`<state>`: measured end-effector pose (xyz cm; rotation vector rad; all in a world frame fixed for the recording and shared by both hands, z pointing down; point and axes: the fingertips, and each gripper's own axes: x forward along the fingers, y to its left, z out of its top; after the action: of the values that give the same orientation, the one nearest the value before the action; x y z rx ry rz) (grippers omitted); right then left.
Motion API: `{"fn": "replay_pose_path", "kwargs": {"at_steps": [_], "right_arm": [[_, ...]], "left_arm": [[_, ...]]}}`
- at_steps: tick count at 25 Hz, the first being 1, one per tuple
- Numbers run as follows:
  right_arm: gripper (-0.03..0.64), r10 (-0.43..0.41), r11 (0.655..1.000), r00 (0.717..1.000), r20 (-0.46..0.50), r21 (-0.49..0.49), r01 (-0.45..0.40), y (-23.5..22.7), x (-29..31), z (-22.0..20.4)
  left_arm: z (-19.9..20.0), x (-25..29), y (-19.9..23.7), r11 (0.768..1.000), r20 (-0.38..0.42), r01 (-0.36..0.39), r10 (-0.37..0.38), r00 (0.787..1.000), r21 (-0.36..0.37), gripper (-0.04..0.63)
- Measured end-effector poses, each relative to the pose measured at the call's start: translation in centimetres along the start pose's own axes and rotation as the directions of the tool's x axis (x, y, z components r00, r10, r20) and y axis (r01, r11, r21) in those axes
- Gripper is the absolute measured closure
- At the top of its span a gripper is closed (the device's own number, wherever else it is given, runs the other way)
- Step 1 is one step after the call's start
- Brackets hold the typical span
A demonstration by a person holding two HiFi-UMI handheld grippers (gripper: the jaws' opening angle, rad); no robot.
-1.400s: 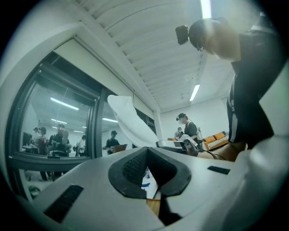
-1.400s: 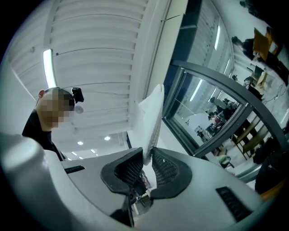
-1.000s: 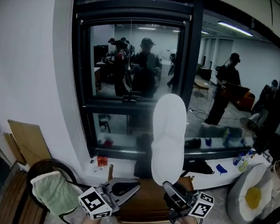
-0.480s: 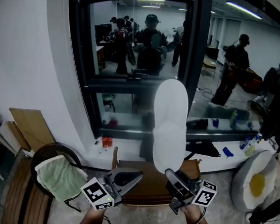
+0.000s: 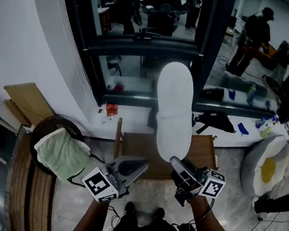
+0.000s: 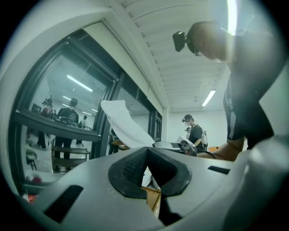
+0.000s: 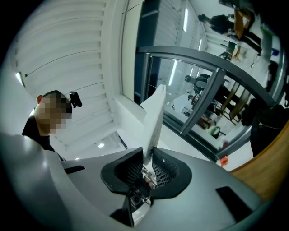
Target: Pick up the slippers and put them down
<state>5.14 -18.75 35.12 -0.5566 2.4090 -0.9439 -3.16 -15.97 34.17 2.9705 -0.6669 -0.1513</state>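
Head view: we see a white oval slipper point(image 5: 175, 110) standing on end in the air, flat sole toward us, its lower end clamped in the right gripper point(image 5: 177, 163); right gripper view confirms the grasp, with both black ribbed pads point(image 7: 165, 173) pressed on the slipper's thin edge, which rises straight up from between them; the slipper touches nothing else that we can see. The left gripper point(image 5: 140, 164) sits low and just left of the right gripper, apart from the slipper, pointing up and to the right in the picture; left gripper view shows its jaws clenched tip to tip with nothing between them, and beyond the tips the slipper shows as a white blade leaning left. Both grippers hang over a brown wooden furniture piece point(image 5: 136, 145), we cannot tell whether chair or low table; the slipper's upper half overlaps a dark-framed glass window point(image 5: 141, 48) in the picture. A white ledge point(image 5: 133, 126) runs under the window with small items on it, too small to name; people point(image 5: 256, 32) stand behind the glass. At left, a green towel point(image 5: 61, 152) is draped over a round dark chair point(image 5: 48, 125); at right, a white fried-egg-shaped cushion point(image 5: 264, 168) rests on the floor.
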Motion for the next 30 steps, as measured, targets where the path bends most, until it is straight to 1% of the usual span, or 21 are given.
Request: {"fn": "replay_pose_path", "kwargs": {"at_steps": [4,7,13,17,23,26,30], "right_arm": [[0.549,-0.058,0.997,0.997,-0.045,0.043,0.06,-4.3,-0.8,-2.3],[0.549,-0.103,0.99,0.993,-0.056,0.087,0.108,-7.2,-2.0,-3.8],[0.549,-0.187,0.958,0.979,-0.08,0.204,0.2,-13.0,-4.4,-8.5],[0.549,-0.212,0.935,0.973,-0.092,0.269,0.23,-16.1,-5.3,-11.9],[0.549,-0.24,0.907,0.964,-0.117,0.327,0.265,-19.8,-7.4,-16.3],[0.549,-0.256,0.894,0.959,-0.122,0.347,0.283,-21.7,-8.5,-18.4],[0.549,-0.274,0.873,0.955,-0.112,0.388,0.296,-23.8,-9.7,-20.7]], "left_arm": [[-3.3,0.4,1.1,0.997,-0.017,-0.003,0.001,1.0,-0.081,0.592],[-5.6,0.9,1.7,0.989,-0.042,-0.021,0.015,0.999,-0.147,0.592],[-12.2,1.1,3.0,0.969,-0.098,-0.042,0.018,0.995,-0.243,0.592],[-16.4,1.2,3.7,0.959,-0.128,-0.05,0.014,0.992,-0.279,0.592],[-21.0,1.2,4.0,0.946,-0.125,-0.063,0.024,0.992,-0.317,0.592],[-23.6,1.0,3.6,0.94,-0.126,-0.055,0.014,0.992,-0.335,0.592],[-27.3,0.9,3.0,0.934,-0.157,-0.05,-0.006,0.988,-0.353,0.592]]}}
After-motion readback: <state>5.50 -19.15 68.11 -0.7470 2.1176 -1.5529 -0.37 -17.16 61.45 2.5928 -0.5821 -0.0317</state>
